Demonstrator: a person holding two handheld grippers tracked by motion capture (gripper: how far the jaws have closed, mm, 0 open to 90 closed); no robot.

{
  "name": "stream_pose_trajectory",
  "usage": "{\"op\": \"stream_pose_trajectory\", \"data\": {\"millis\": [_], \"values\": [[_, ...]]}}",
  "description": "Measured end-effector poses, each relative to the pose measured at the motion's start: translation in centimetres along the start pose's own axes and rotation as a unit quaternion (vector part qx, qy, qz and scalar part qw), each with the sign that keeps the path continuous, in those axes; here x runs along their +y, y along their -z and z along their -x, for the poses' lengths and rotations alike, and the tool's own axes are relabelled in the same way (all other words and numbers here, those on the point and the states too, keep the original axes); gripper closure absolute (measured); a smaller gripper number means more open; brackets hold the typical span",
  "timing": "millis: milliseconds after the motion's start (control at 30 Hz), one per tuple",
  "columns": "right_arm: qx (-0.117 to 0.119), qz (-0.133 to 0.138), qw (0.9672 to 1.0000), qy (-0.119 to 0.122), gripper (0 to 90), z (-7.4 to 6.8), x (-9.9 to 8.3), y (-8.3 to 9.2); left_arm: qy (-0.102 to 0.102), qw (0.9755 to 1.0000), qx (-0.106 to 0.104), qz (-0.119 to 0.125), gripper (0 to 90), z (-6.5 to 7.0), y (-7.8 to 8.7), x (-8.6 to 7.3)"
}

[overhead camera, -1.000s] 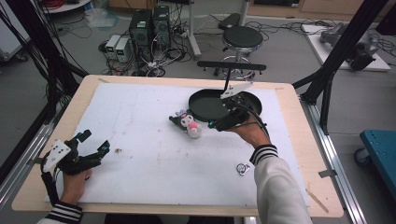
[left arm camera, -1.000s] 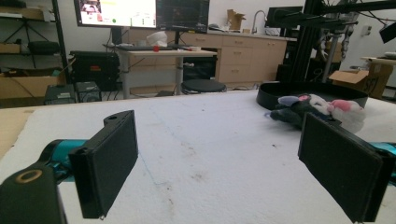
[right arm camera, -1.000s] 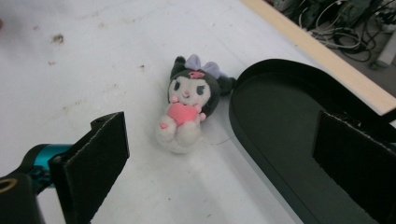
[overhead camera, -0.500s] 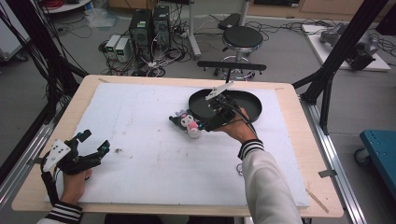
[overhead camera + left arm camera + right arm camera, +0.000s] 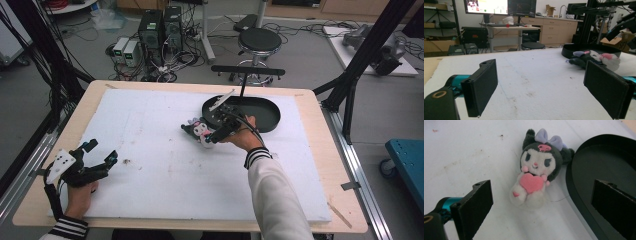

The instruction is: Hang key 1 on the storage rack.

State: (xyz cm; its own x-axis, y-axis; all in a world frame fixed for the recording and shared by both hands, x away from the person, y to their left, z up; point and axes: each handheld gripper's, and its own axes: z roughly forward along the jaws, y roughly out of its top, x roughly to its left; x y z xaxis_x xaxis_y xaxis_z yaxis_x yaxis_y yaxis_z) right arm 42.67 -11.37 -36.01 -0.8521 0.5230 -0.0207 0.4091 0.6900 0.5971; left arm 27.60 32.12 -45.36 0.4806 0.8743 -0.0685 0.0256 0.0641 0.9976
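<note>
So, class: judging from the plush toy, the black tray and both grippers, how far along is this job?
Early stage. Nothing looks finished: the plush toy lies on the white mat beside the black tray. In hand: the right gripper hovers over it, jaws open. Left: grasping and moving it. The left gripper waits, open.

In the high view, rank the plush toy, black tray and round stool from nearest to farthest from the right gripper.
1. Plush toy, on the white mat just left of the right gripper.
2. Black tray, beside it to the right.
3. Round stool, on the floor beyond the table.

In the high view, the right hand-held gripper covers part of the soft toy; the black tray is cut off in the right gripper view.
</note>
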Motion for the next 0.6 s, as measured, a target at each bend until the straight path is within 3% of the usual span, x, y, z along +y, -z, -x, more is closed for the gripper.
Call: {"op": "stream_pose_trajectory", "data": {"millis": [267,600], "values": [[0.001,-0.03,0.9994,0.016,3.5,-0.3,0.5,-1.7,0.0,1.0,0.0,-0.001,12.5,0.0,0.0,0.0],[0.006,-0.06,0.9982,0.0,3.6,-0.3,0.7,-3.5,0.005,1.0,0.002,0.0,12.5,-0.1,0.0,0.0]]}}
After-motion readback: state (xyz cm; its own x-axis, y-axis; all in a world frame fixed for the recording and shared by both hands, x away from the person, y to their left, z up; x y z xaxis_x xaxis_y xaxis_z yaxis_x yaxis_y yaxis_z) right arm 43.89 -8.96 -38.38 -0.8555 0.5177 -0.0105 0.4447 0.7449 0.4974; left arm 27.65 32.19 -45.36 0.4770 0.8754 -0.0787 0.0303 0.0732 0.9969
